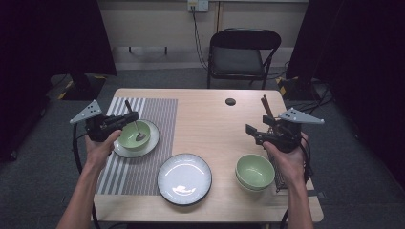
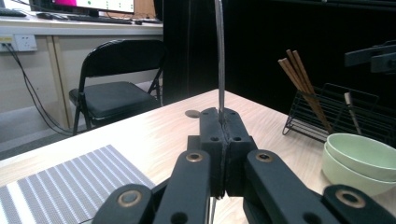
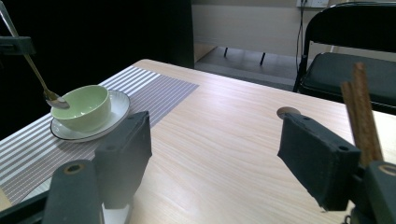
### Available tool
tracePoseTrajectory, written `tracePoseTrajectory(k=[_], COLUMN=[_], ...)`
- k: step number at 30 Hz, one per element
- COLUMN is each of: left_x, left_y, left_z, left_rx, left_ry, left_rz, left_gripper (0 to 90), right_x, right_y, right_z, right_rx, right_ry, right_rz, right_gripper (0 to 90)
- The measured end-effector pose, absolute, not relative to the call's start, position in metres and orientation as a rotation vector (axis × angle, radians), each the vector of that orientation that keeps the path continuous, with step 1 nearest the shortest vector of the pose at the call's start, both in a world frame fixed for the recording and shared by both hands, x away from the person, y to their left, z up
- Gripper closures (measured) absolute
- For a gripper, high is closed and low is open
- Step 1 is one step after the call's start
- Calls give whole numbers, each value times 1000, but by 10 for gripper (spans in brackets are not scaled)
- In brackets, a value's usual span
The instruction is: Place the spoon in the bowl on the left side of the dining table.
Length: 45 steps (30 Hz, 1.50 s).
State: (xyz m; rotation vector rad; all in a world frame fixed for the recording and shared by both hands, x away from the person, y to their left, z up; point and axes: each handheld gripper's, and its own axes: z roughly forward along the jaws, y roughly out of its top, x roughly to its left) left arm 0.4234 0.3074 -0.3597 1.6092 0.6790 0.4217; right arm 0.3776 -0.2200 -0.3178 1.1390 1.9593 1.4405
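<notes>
While the left gripper [image 1: 128, 118] is clamped on the spoon [image 1: 135, 129], whose handle rises steeply from the green bowl [image 1: 134, 135], the right gripper [image 1: 255, 133], jaws apart and empty, hangs well away.

The high view looks steeply down over the table [image 1: 210, 107] toward the chair [image 1: 241, 52] at 12 o'clock. The left gripper view skims low and close toward 2 o'clock, the right gripper view toward 10 o'clock; all share the tabletop and chair.
</notes>
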Motion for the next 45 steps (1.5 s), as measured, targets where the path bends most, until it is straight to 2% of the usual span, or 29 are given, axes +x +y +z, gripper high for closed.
tracePoseTrajectory(k=[3, 6, 17, 45], left_x=[429, 432, 433, 412], left_y=[314, 317, 316, 323], left_z=[-367, -376, -400, -404], left_rx=[1612, 1657, 1712, 1718], left_ry=[668, 699, 762, 843], left_rz=[379, 408, 360, 383], left_gripper=[898, 898, 890, 855], right_x=[376, 374, 372, 377], right_y=[-225, -228, -232, -234], right_z=[-320, -323, -325, -336], right_rx=[1151, 1149, 1168, 1204], right_ry=[1953, 1962, 1950, 1965], right_rz=[1439, 1424, 1423, 1406], right_gripper=[243, 243, 244, 255])
